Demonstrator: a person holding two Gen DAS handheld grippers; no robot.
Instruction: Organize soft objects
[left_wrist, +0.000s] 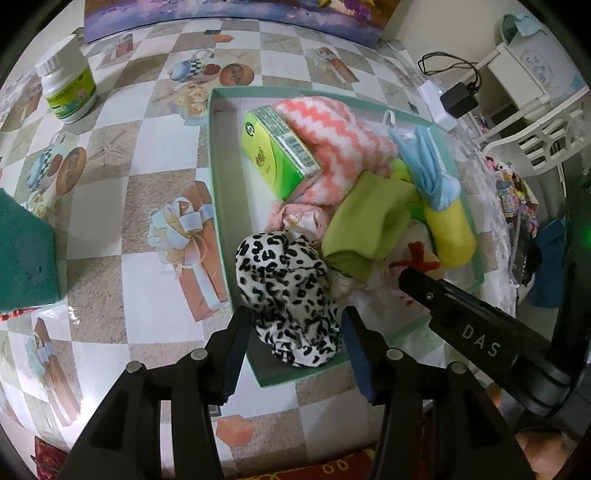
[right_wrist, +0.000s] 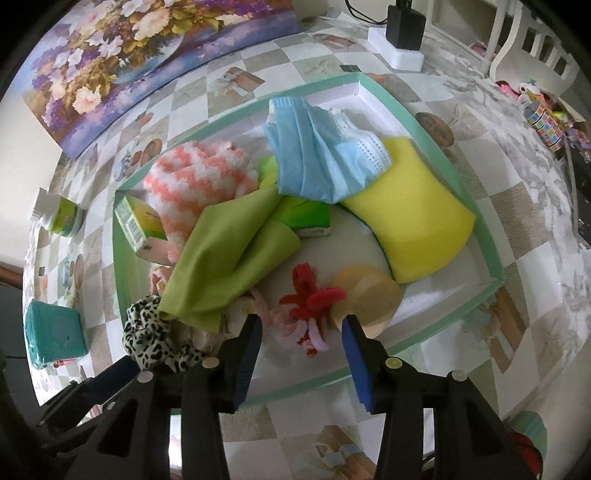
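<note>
A shallow green-rimmed box (left_wrist: 218, 177) (right_wrist: 461, 184) holds several soft things: a pink-and-white zigzag sock (left_wrist: 332, 136) (right_wrist: 199, 184), a green cloth (left_wrist: 365, 221) (right_wrist: 229, 254), a blue face mask (left_wrist: 424, 158) (right_wrist: 321, 158), a yellow sponge (left_wrist: 450, 229) (right_wrist: 417, 225) and a red pipe-cleaner figure (right_wrist: 310, 299). My left gripper (left_wrist: 293, 325) has its jaws around a black-and-white leopard-print scrunchie (left_wrist: 288, 295) (right_wrist: 147, 332) at the box's near corner. My right gripper (right_wrist: 301, 332) is open and empty over the box's near edge, above the red figure and a round tan sponge (right_wrist: 369, 295).
A green tissue pack (left_wrist: 277, 151) (right_wrist: 136, 225) lies in the box. A white supplement bottle (left_wrist: 68, 88) (right_wrist: 59, 218) and a teal sponge block (left_wrist: 26, 254) (right_wrist: 53, 332) stand on the checkered tablecloth. A flower painting (right_wrist: 129, 62) leans at the back. A charger (right_wrist: 402, 33) sits far right.
</note>
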